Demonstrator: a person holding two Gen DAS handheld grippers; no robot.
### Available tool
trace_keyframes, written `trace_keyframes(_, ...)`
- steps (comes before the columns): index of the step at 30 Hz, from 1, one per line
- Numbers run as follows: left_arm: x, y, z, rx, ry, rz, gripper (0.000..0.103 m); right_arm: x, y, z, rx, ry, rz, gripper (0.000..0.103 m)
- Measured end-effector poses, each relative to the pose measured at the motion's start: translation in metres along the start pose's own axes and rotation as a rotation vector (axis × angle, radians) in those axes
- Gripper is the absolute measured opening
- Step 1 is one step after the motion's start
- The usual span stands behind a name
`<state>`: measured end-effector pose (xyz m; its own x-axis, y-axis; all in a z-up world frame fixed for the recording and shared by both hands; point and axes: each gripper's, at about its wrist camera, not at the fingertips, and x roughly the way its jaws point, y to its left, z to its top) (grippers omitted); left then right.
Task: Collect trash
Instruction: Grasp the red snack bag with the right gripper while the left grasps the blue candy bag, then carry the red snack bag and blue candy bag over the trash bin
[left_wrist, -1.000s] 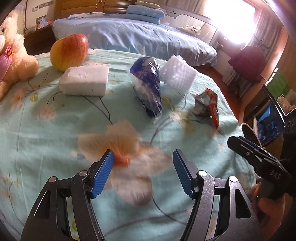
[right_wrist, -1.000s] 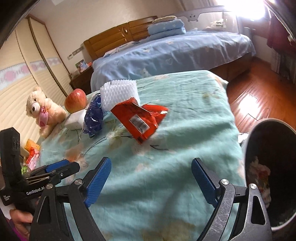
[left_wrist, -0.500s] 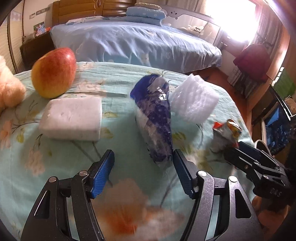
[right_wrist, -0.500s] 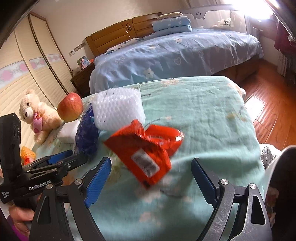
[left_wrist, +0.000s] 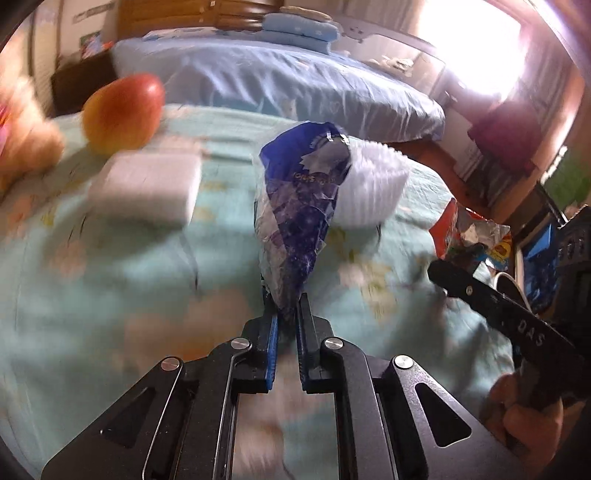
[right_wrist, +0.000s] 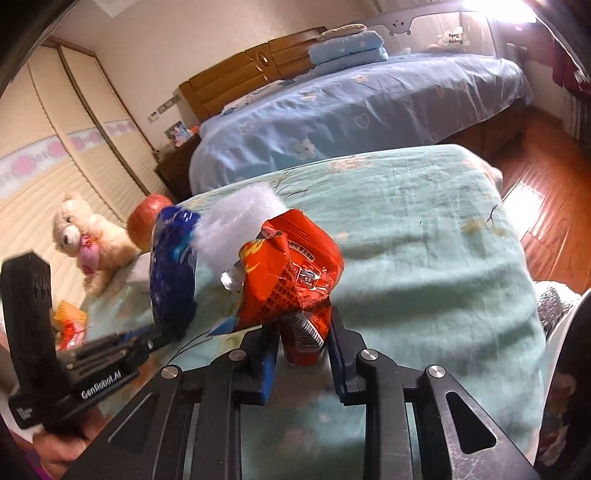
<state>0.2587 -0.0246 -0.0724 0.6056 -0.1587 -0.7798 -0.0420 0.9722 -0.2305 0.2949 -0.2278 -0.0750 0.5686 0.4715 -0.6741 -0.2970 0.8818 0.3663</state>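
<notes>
My left gripper (left_wrist: 286, 308) is shut on the near end of a blue and white snack bag (left_wrist: 299, 206), which stands up from the jaws over the teal floral cloth (left_wrist: 110, 266). My right gripper (right_wrist: 301, 332) is shut on a crumpled red snack wrapper (right_wrist: 291, 269). The blue bag also shows in the right wrist view (right_wrist: 171, 273), held by the left gripper. A white foam net sleeve (left_wrist: 373, 188) lies behind the blue bag. A white foam block (left_wrist: 147, 188) lies to the left.
An apple (left_wrist: 123, 112) and a plush bear (right_wrist: 88, 236) sit at the far left of the cloth. A trash bin's rim (right_wrist: 565, 343) shows at the right edge. A blue bed (right_wrist: 351, 107) stands behind. Orange wrappers (right_wrist: 70, 325) lie at the left.
Both grippers have closed: the left on the blue bag, the right on the red wrapper. Both pieces are now raised off the cloth.
</notes>
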Motion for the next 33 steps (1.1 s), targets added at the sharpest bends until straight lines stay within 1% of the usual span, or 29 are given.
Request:
trace_keyframes(4,-0.013,0.000,-0.017,-0.037,-0.012,0.000,0.007,-0.010,-0.004,-0.009,0.025,-0.002,0.041,0.024)
trace_keyframes(7,-0.020,0.002,-0.027,-0.079,-0.017,-0.017,0.007,-0.019,-0.005,-0.015,0.025,-0.013,0.044,0.024)
trace_keyframes(10,-0.025,-0.003,-0.038,-0.079,-0.014,-0.046,0.007,-0.026,-0.004,-0.021,0.019,-0.019,0.039,0.024)
trace_keyframes(15,-0.027,-0.018,-0.048,-0.025,0.003,-0.090,0.007,-0.036,-0.001,-0.031,0.019,-0.019,0.009,0.024)
trace_keyframes(18,-0.030,-0.027,-0.056,0.026,0.007,-0.101,0.007,-0.047,0.001,-0.042,0.037,-0.042,-0.017,0.024)
trace_keyframes(22,-0.036,-0.037,-0.066,0.076,0.025,-0.135,0.007,-0.063,-0.005,-0.051,0.080,-0.085,-0.065,0.024)
trace_keyframes(26,-0.043,-0.046,-0.077,0.114,0.032,-0.162,0.007,-0.075,-0.009,-0.065,0.124,-0.091,-0.095,0.024)
trace_keyframes(30,-0.046,-0.054,-0.086,0.142,0.050,-0.190,0.007,-0.087,0.000,-0.084,0.123,-0.104,-0.133,0.024)
trace_keyframes(33,-0.050,-0.062,-0.091,0.165,0.058,-0.208,0.007,-0.094,0.000,-0.092,0.143,-0.114,-0.140,0.024)
